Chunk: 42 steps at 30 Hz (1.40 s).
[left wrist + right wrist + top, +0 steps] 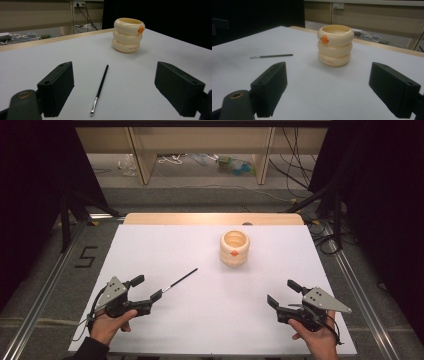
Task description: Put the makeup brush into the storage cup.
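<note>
Thin brush [101,86] flat on tabletop [210,315], just ahead of left tongs [149,292], jaws wide, empty. Right tongs [281,293] wide, empty. Cream holder [234,248] well apart. Brush likely light, stiff, prone to roll; grip mid-handle.

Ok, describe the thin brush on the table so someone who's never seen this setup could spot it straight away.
Start from the white table top and find the cream, ring-stacked holder with an orange mark near its far edge. Nearer the person, in front of the open left tongs, lies a slim black stick-like brush with a silver metal ferrule. It is the one dark, flat-lying thing; the holder is pale, round and upright.
</note>
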Available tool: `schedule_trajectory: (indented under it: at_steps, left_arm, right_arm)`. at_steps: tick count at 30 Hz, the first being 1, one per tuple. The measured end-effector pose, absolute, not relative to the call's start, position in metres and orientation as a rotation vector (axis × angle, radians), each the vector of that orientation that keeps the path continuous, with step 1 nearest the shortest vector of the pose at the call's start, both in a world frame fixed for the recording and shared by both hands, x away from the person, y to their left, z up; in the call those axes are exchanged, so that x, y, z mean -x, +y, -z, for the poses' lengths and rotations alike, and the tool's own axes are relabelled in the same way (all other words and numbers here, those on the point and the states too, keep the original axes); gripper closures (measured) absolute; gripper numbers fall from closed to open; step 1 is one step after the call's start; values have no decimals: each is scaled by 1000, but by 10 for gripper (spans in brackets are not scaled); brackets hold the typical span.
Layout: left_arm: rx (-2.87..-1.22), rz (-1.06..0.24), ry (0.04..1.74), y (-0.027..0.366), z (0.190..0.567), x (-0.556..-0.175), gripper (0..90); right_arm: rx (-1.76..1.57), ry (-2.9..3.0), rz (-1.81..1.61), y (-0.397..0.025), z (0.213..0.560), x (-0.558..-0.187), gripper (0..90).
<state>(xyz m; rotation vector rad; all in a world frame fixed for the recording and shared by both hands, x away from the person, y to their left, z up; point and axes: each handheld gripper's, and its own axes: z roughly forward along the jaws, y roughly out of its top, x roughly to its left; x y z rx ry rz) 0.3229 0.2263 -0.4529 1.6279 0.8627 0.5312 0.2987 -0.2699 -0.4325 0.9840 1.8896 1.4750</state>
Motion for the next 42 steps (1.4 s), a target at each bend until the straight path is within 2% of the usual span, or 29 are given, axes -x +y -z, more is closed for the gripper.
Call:
schedule_trajectory:
  at_steps: [28, 38, 42]
  left_arm:
    - [-1654, -497, 882, 219, 452, -327, 162]
    - [-1774, -482, 943, 212, 444, -344, 170]
    - [-1837, -522, 923, 204, 433, -359, 189]
  right_arm:
    - [-1006, 1899, -1433, -273, 433, -297, 175]
    - [-1050, 1906, -1424, -274, 434, -295, 177]
    - [-1044, 1907, -1430, -273, 433, -295, 178]
